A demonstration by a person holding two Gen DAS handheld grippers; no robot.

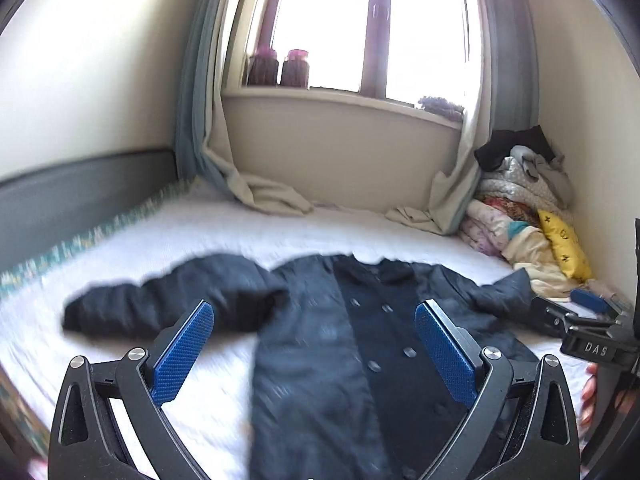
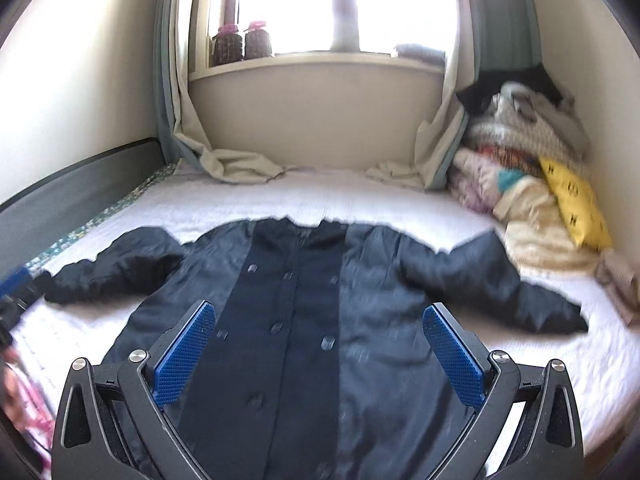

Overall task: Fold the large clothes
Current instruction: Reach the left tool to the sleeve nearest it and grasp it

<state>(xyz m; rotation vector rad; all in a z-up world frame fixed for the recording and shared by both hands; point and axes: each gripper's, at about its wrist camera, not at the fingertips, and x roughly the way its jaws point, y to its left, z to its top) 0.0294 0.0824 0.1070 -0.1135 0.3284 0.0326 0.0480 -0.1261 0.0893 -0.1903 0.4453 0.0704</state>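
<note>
A dark navy buttoned coat [image 2: 304, 320] lies flat, front up, on a white bed [image 2: 360, 196], with both sleeves spread out to the sides. The left wrist view shows the same coat [image 1: 320, 340] with its left sleeve [image 1: 160, 300] bent across the sheet. My left gripper [image 1: 314, 312] hovers open above the coat's left half, nothing between its blue pads [image 1: 184, 356]. Over the coat's middle my right gripper [image 2: 320, 314] is open and holds nothing. At the right edge of the left wrist view the right gripper [image 1: 592, 320] appears again, near the coat's right sleeve.
A heap of bedding and clothes with a yellow pillow [image 2: 572, 204] fills the bed's far right corner. Curtain ends [image 2: 236, 164] trail onto the bed under the window. A dark bed rail [image 1: 80, 196] runs along the left. Two jars [image 1: 280, 68] stand on the sill.
</note>
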